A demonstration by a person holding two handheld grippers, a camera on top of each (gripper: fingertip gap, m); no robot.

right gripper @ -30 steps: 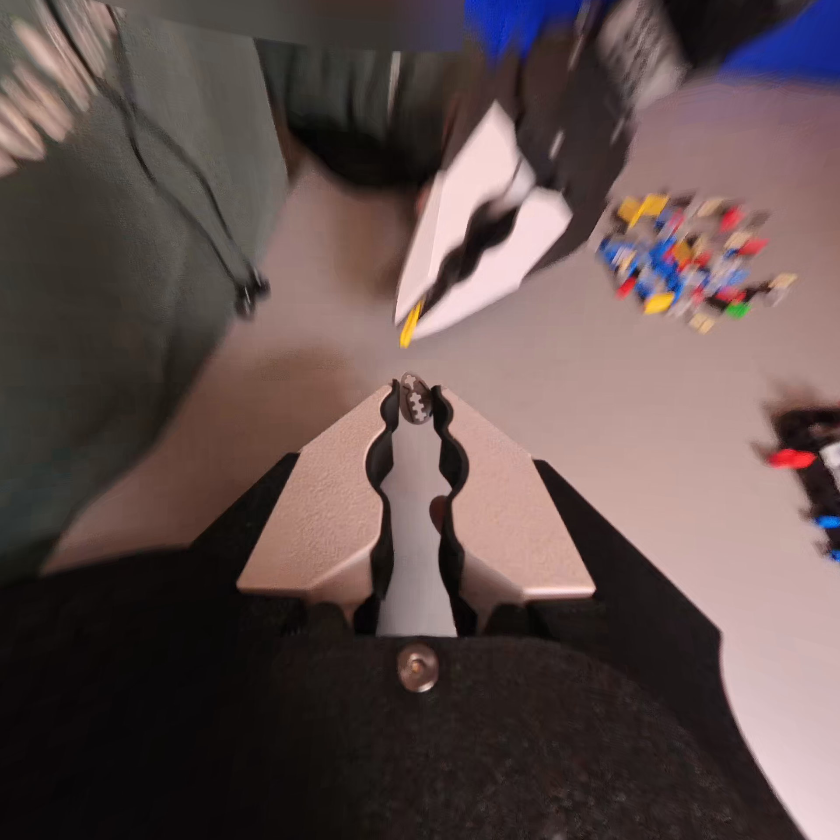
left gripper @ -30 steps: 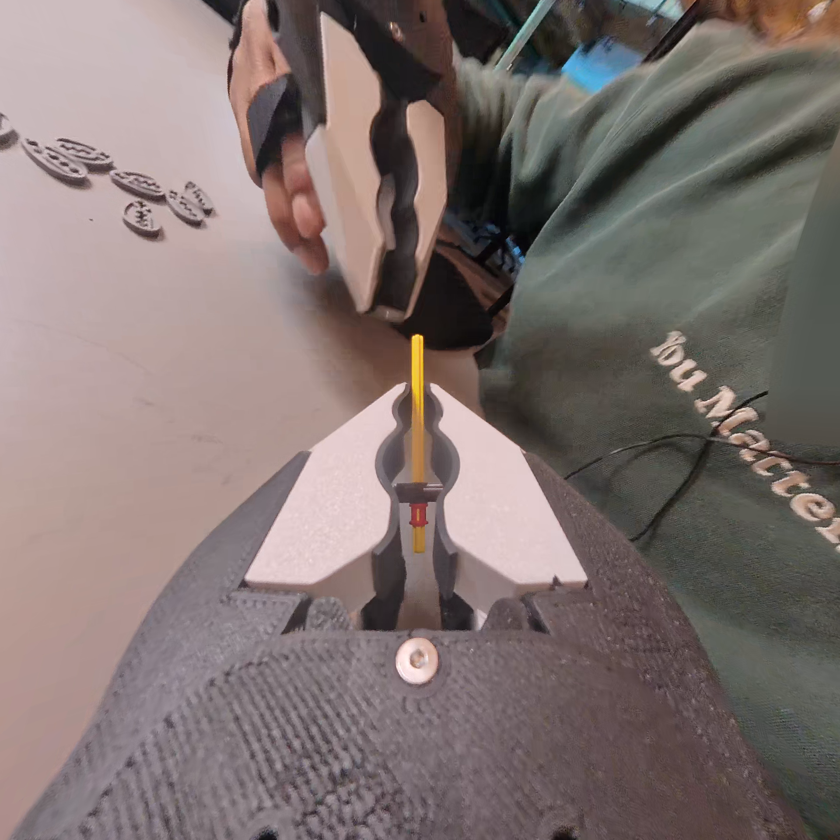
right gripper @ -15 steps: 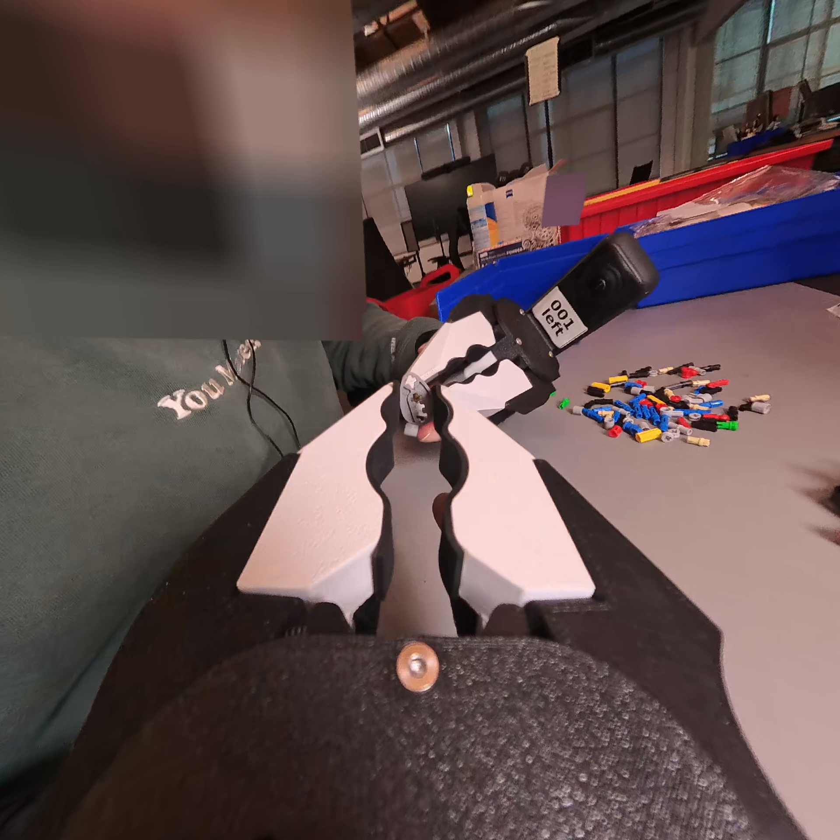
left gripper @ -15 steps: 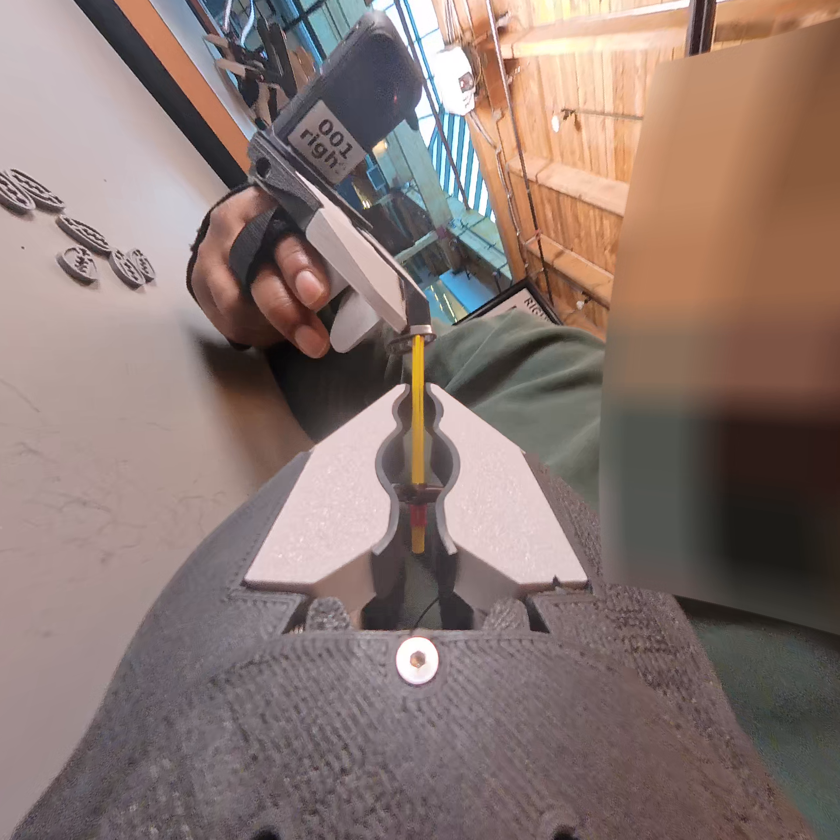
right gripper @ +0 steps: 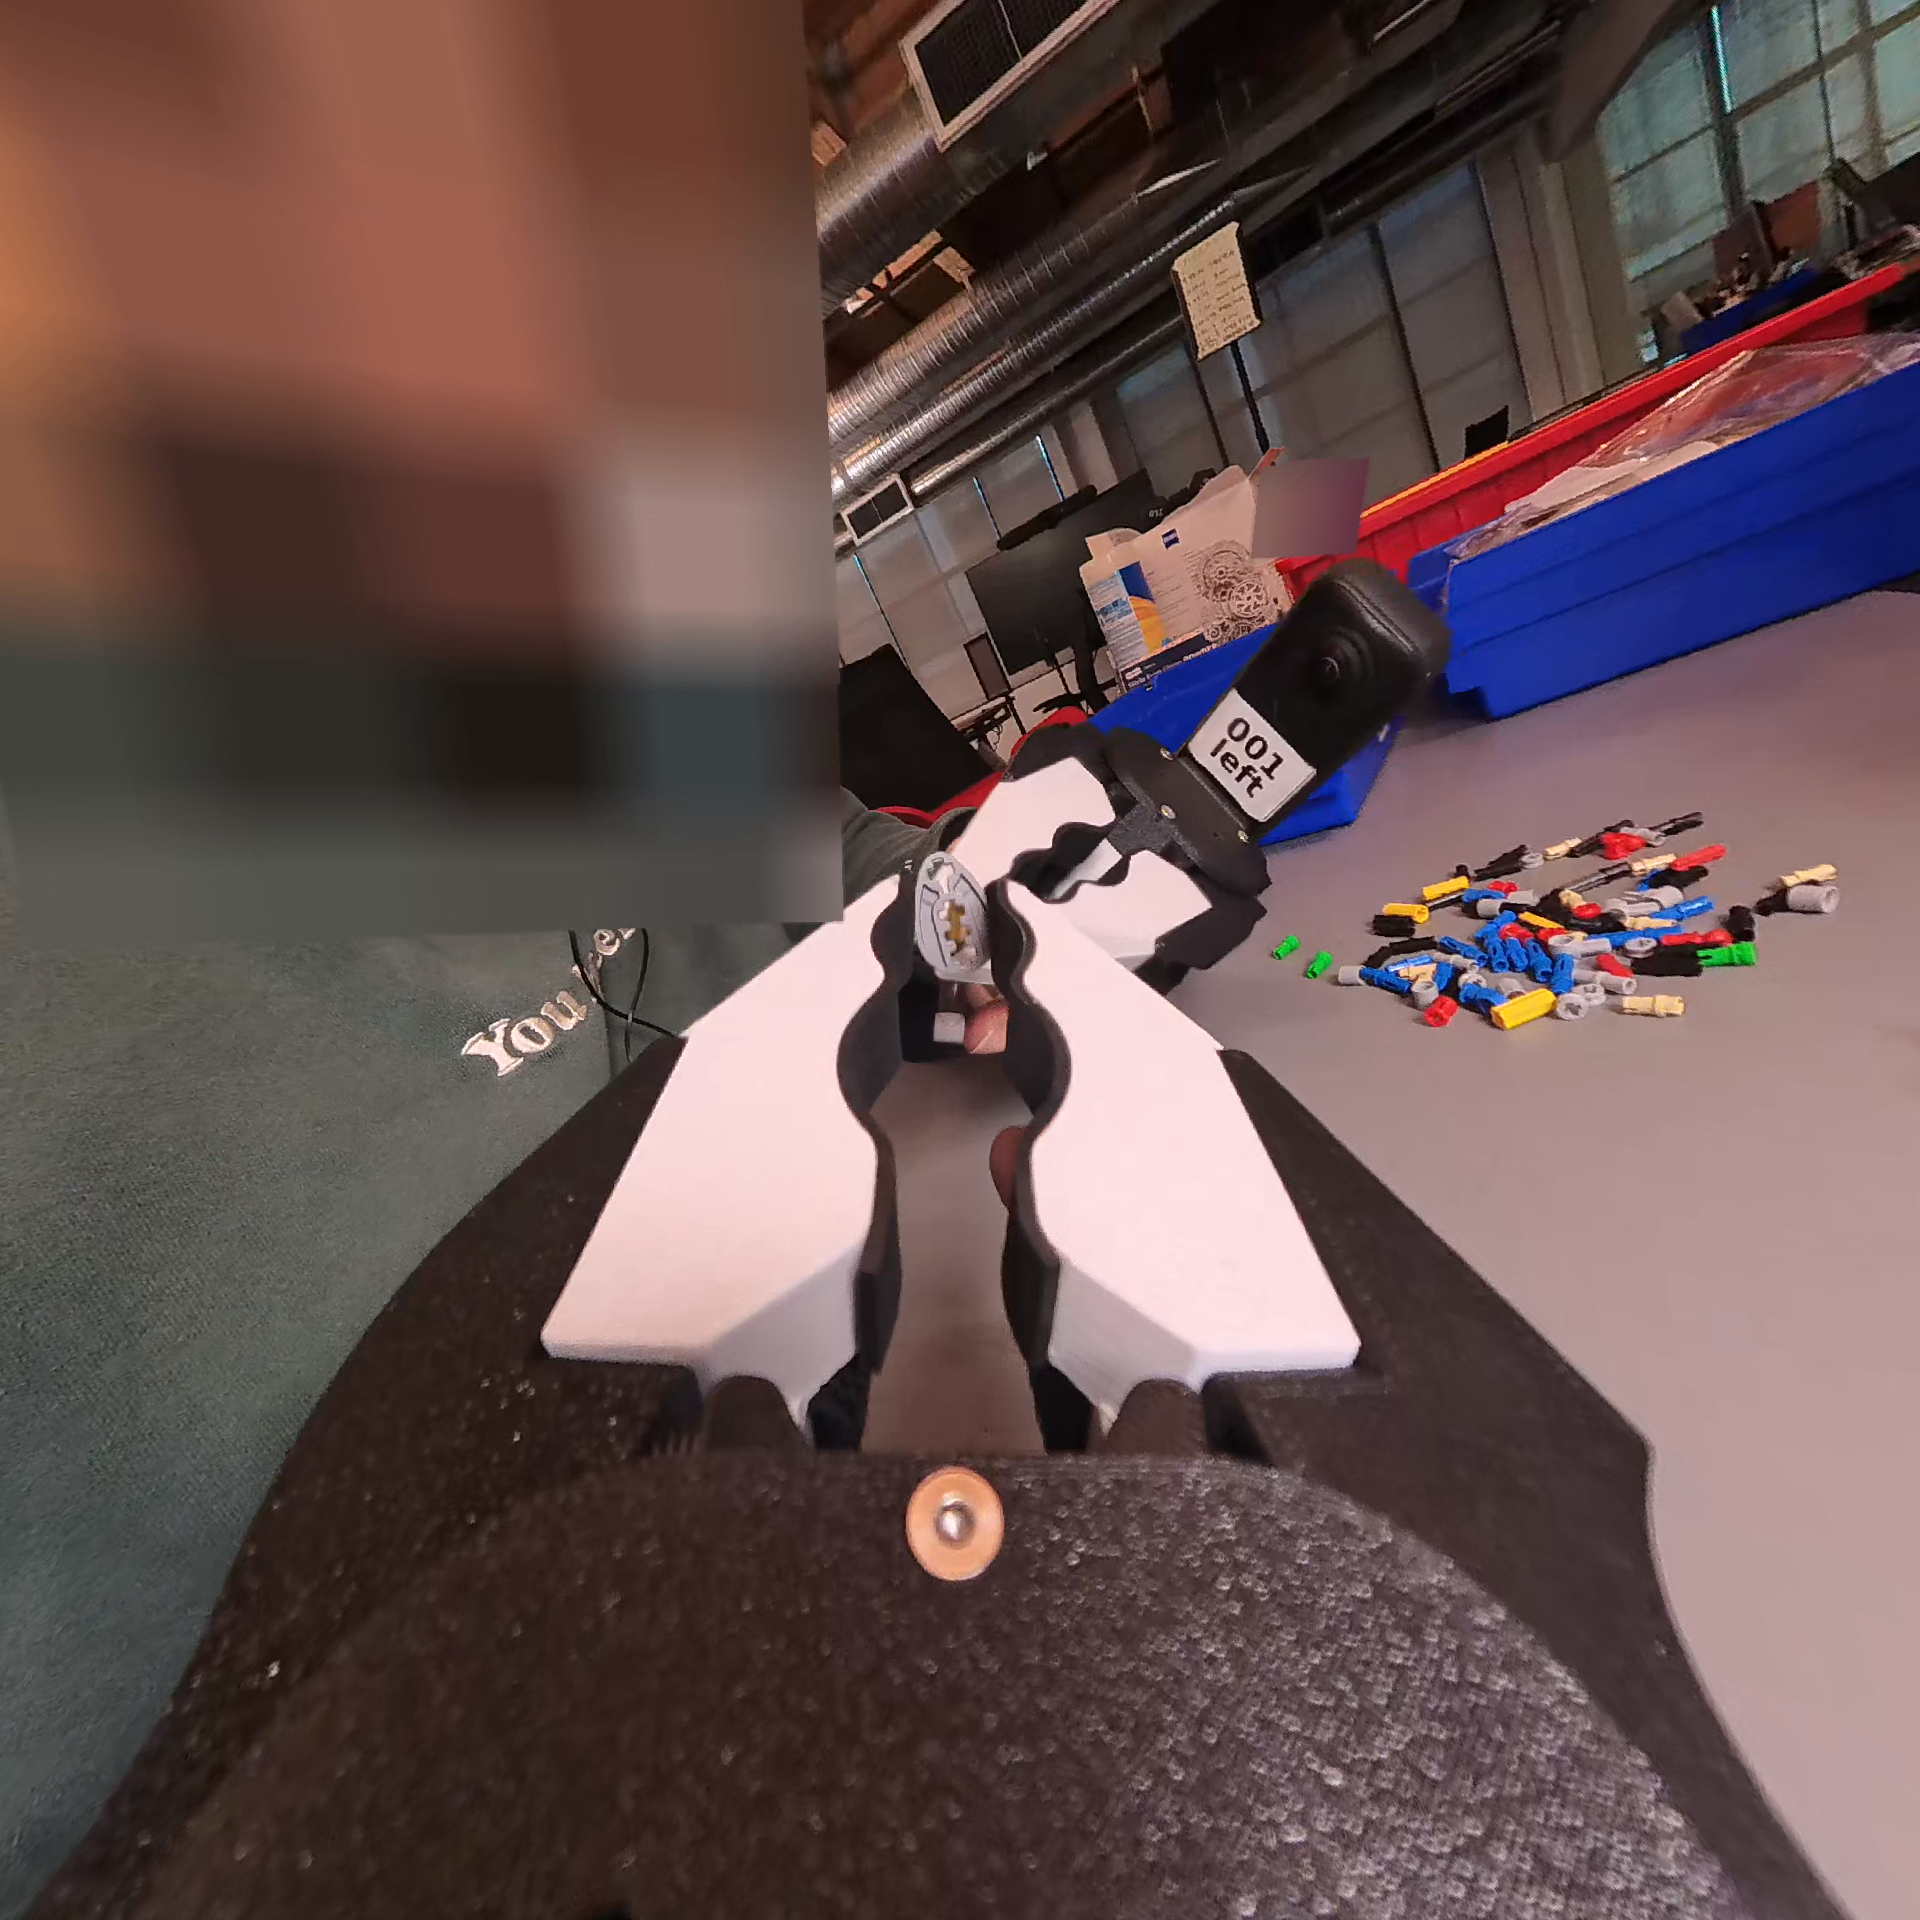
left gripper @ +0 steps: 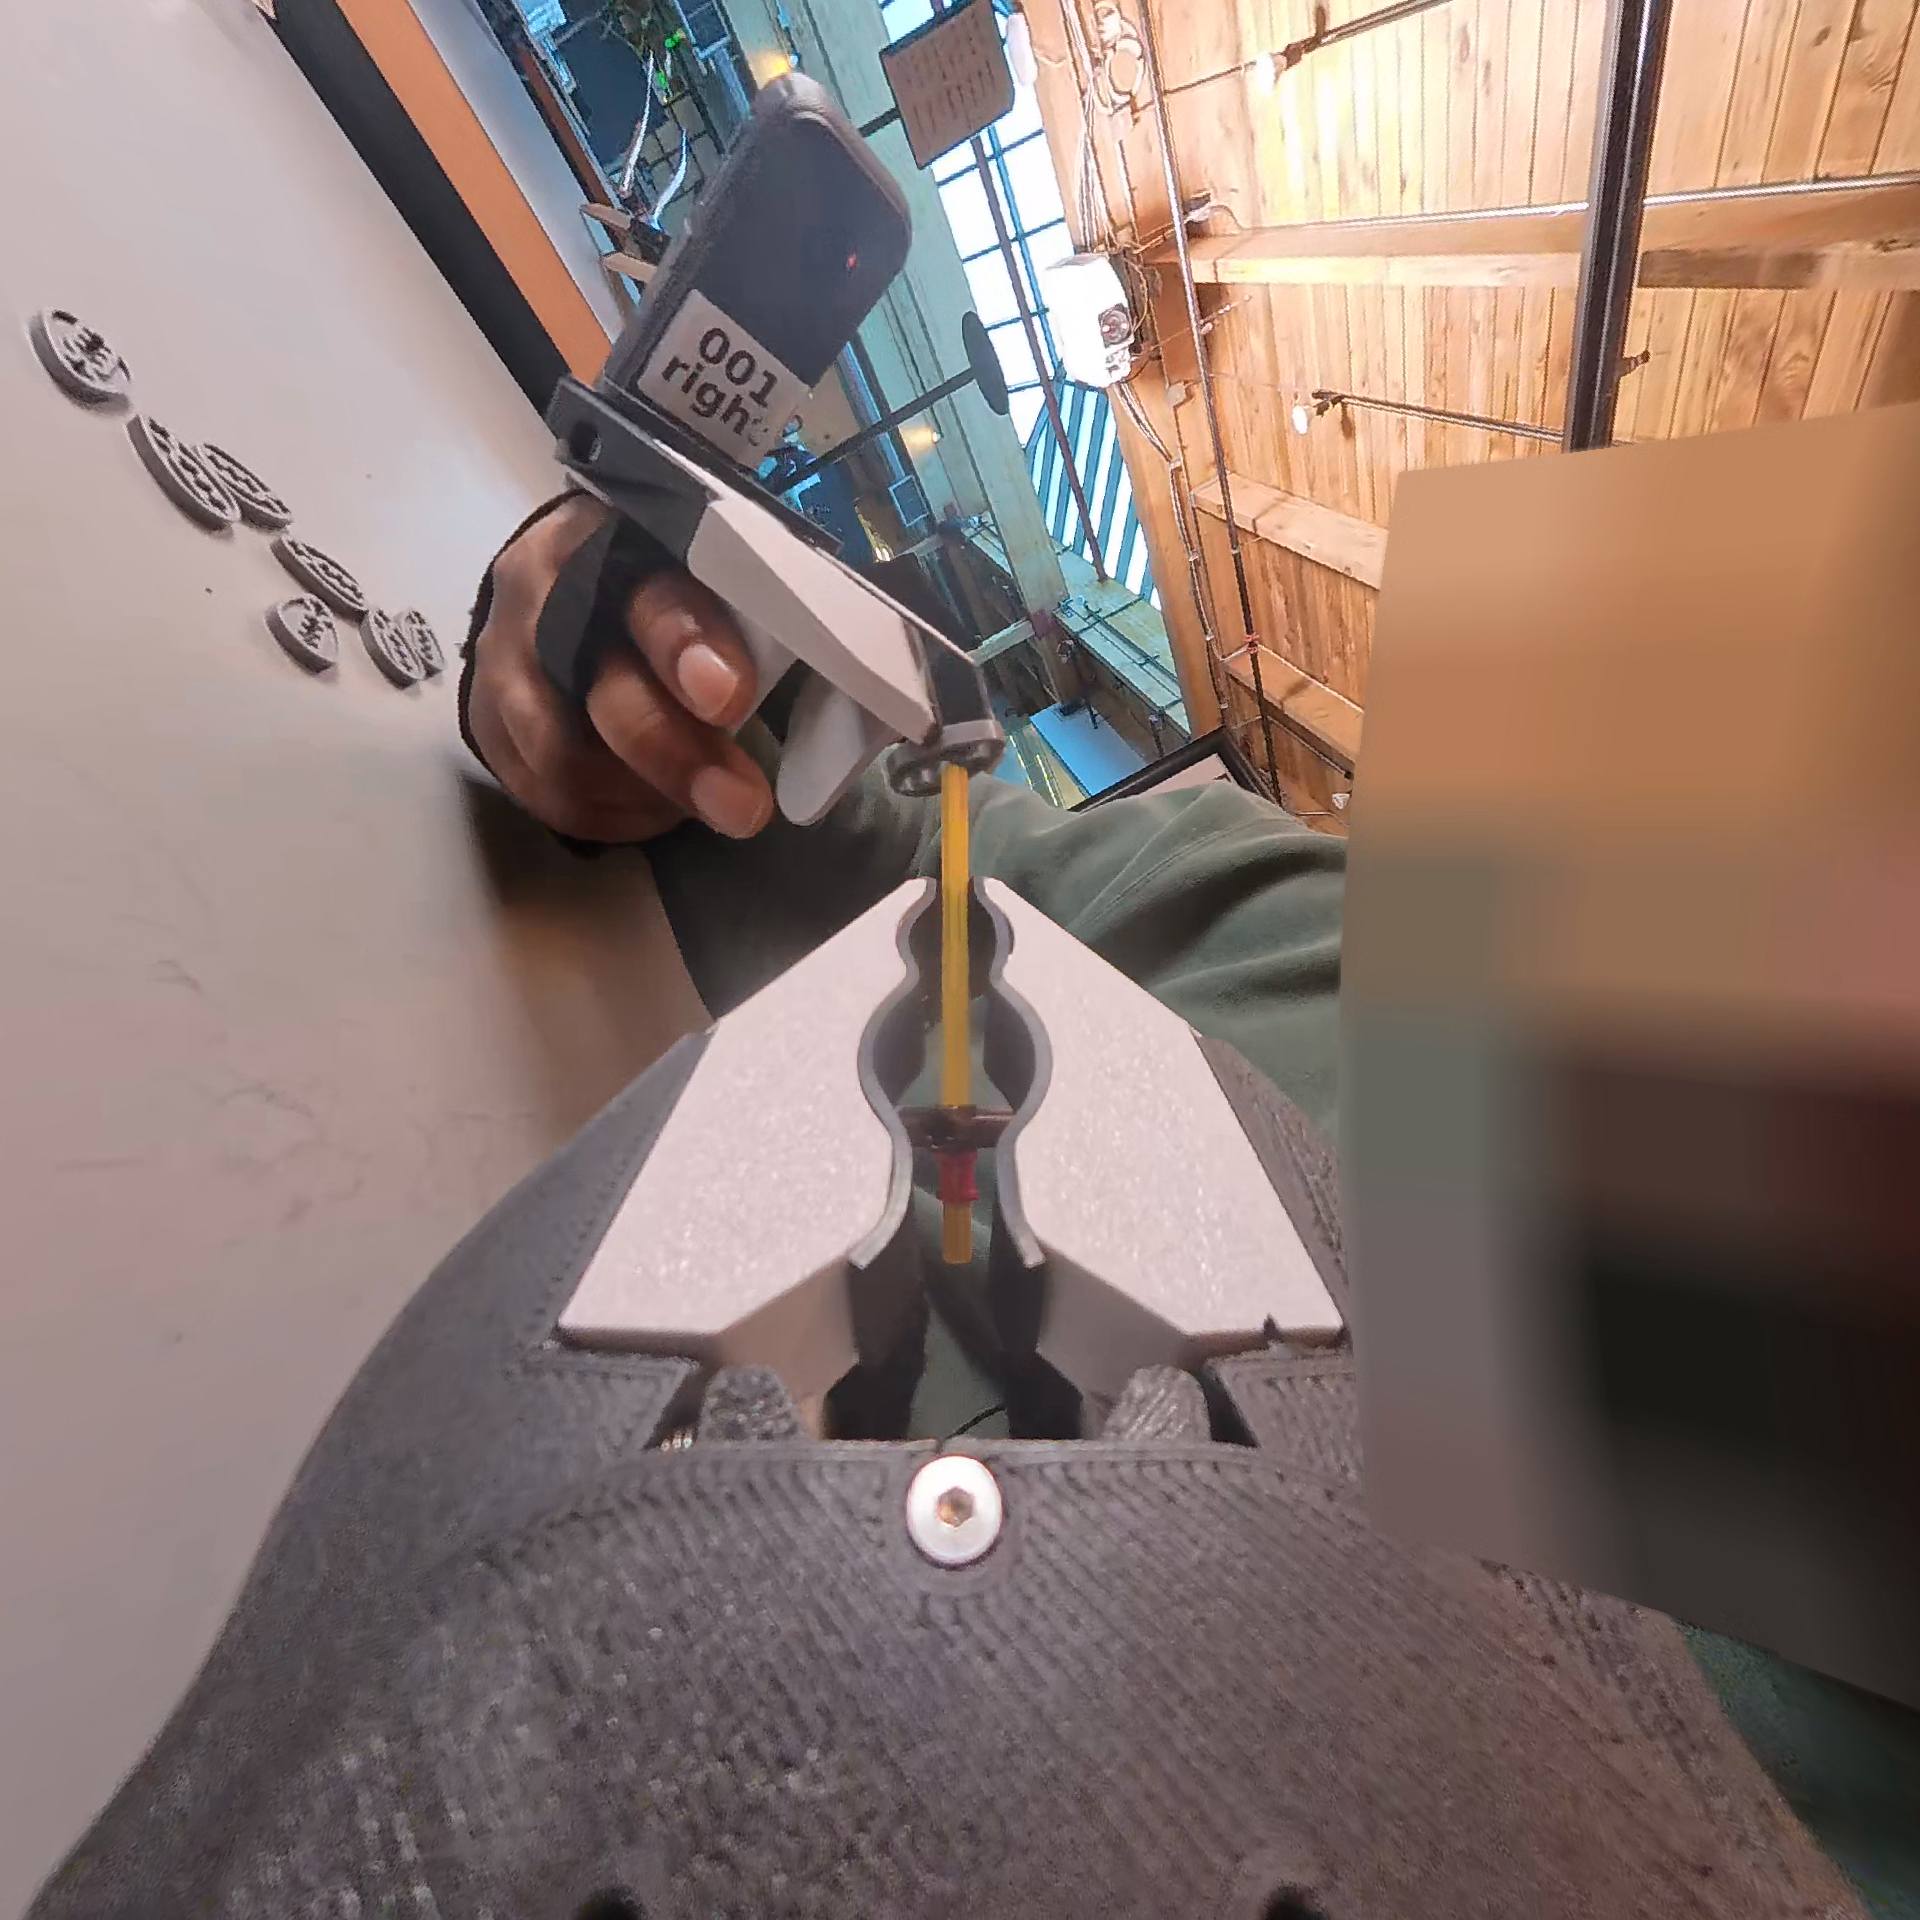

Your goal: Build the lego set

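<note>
The left gripper (left gripper: 954, 894) is clamped on a thin yellow plastic axle (left gripper: 952, 997), which carries a small red bush (left gripper: 954, 1179) and a dark cross-piece low between the fingers. At the axle's far tip, the right gripper (right gripper: 951, 899) pinches a flat grey oval lego piece (right gripper: 948, 920), whose centre hole sits on that tip. Left of the axle, more grey oval pieces (left gripper: 208, 483) lie on the grey table (left gripper: 208, 987); a heap of small coloured lego pins (right gripper: 1558, 935) lies well apart.

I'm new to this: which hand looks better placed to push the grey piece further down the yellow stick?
Probably the right. The right gripper pinches the grey oval piece, already threaded on the yellow axle. The left gripper just clamps that axle.
</note>
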